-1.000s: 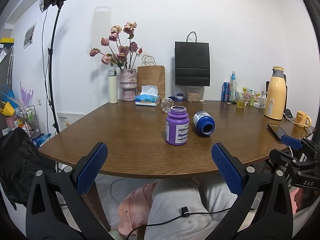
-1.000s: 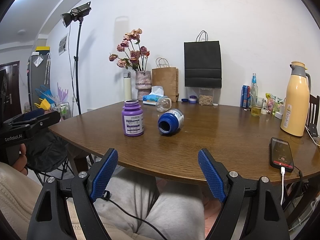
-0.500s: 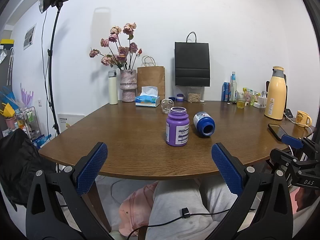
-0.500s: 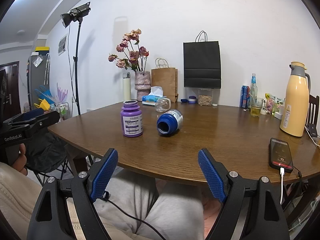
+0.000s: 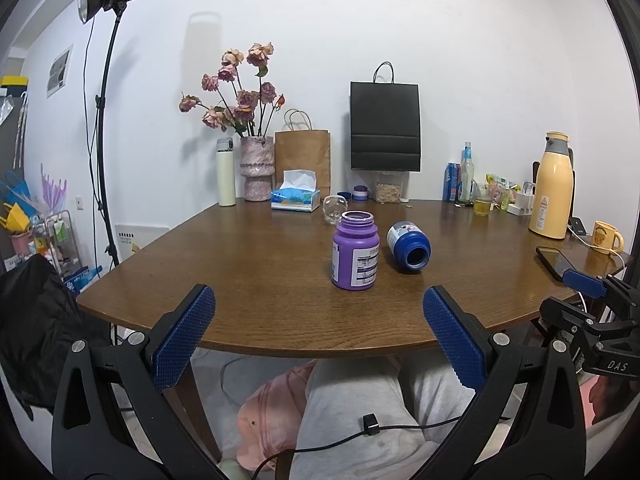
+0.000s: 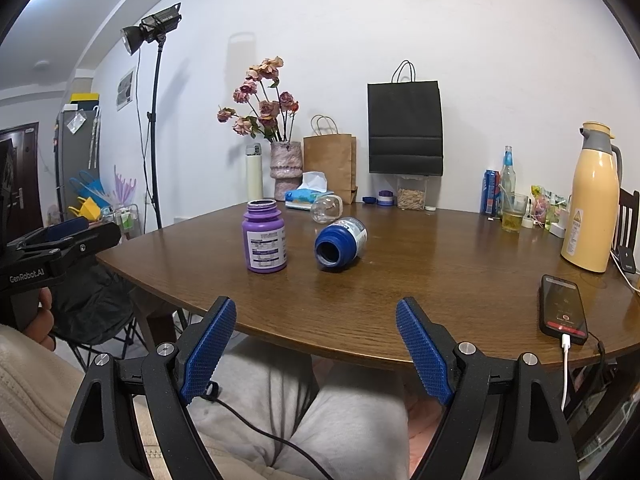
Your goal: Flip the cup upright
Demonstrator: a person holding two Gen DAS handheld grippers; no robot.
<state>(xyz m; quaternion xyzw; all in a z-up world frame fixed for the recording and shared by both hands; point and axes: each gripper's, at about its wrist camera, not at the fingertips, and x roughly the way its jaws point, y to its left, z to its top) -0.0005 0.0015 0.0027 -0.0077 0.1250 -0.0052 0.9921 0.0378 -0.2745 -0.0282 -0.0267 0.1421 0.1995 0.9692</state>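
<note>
Left wrist view: left tool [image 5: 316,326] spread wide, empty, short of the tabletop [image 5: 256,272].
Right tool [image 6: 316,336]: spread, empty.
Blue cup [image 5: 409,244]: on its side, mouth toward camera, beside upright purple bottle [image 5: 355,256].

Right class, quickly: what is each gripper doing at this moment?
Left gripper: open, holding nothing, short of the table.
Right gripper: open, holding nothing, also short of the table.

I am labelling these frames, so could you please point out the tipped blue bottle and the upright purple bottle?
blue bottle [image 6: 340,243]: right wrist view, on its side wall.
purple bottle [image 5: 355,258]: left wrist view, on its body.
</note>
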